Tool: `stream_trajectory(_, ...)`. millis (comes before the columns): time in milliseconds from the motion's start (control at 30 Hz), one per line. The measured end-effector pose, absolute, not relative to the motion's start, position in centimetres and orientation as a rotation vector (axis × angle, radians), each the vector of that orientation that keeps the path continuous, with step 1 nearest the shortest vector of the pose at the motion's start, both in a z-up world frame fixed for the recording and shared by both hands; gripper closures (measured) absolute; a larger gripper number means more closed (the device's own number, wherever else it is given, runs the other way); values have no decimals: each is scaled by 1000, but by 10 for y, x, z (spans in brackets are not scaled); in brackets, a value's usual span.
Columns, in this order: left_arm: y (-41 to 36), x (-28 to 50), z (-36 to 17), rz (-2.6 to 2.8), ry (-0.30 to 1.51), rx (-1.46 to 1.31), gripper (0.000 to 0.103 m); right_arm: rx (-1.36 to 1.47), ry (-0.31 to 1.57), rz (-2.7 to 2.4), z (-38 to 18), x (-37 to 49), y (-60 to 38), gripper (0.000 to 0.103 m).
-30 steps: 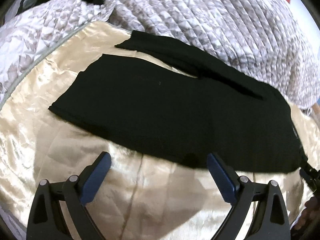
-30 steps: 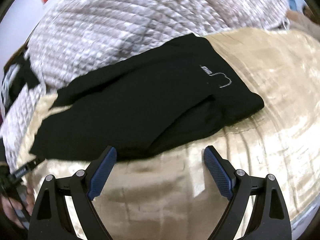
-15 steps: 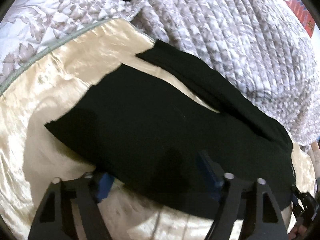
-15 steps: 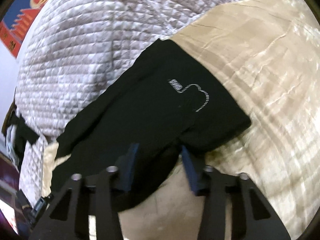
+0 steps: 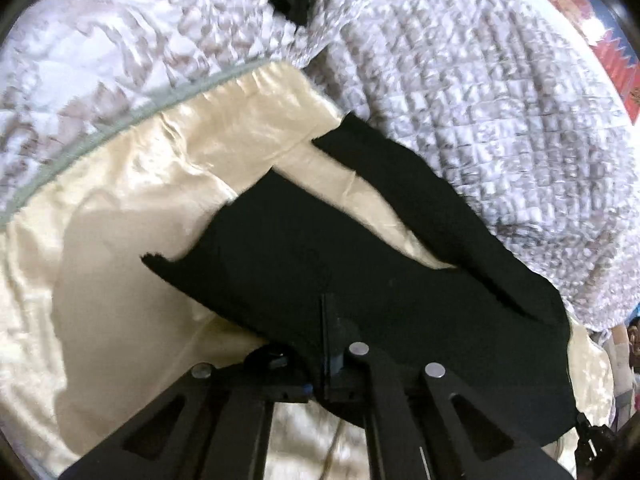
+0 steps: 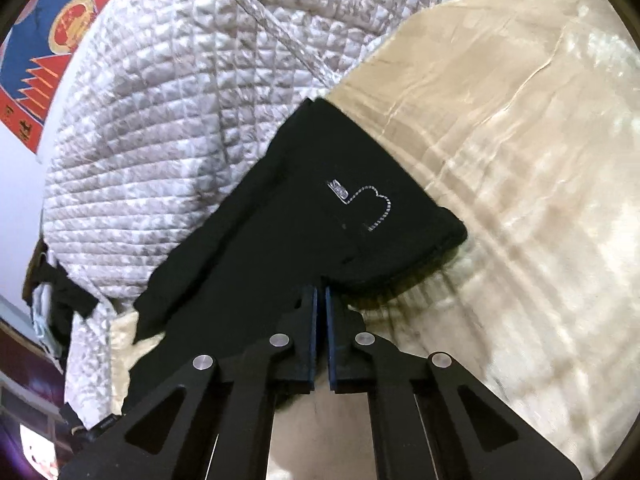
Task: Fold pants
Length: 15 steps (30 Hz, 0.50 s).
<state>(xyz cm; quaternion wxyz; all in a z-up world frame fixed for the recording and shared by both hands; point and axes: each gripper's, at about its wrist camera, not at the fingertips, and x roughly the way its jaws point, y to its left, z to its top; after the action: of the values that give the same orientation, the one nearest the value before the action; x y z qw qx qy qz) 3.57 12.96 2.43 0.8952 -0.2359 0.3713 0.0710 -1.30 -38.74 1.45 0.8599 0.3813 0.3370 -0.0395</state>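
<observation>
Black pants [image 5: 360, 264] lie on a cream satin sheet [image 5: 120, 248], legs spread toward the upper left, the far leg against the quilt. My left gripper [image 5: 326, 332] is shut on the near edge of the pants, and the leg corner at the left curls up off the sheet. In the right wrist view the waist end of the pants [image 6: 320, 220] shows a small white stitched logo [image 6: 368, 204]. My right gripper [image 6: 321, 300] is shut on the near edge of the pants below the logo.
A grey-white quilted blanket [image 5: 500, 100] is bunched along the far side and also fills the upper left of the right wrist view [image 6: 168, 100]. A red and blue poster [image 6: 48, 32] hangs on the wall. The cream sheet [image 6: 520, 200] extends to the right.
Both grippers moved forward onto the near edge of the pants and closed from wide open to shut on the fabric. The left leg's corner has lifted off the sheet.
</observation>
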Motion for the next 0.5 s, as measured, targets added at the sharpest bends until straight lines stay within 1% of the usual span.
stream_trajectory(133,128,5,37,117,755,-446,100,767,694,-60,31,-44,-387,101)
stream_trajectory(300,136,-28,43,100,740,-437,100,830,697,-47,30,-78,-393,101)
stream_trajectory(400,138,-34,35,111,760,-407,99,797,702,-51,34,-96,-388,101)
stream_trajectory(500,140,-35,33,106,783,-413,99,813,730,-70,22,-106,-391,101)
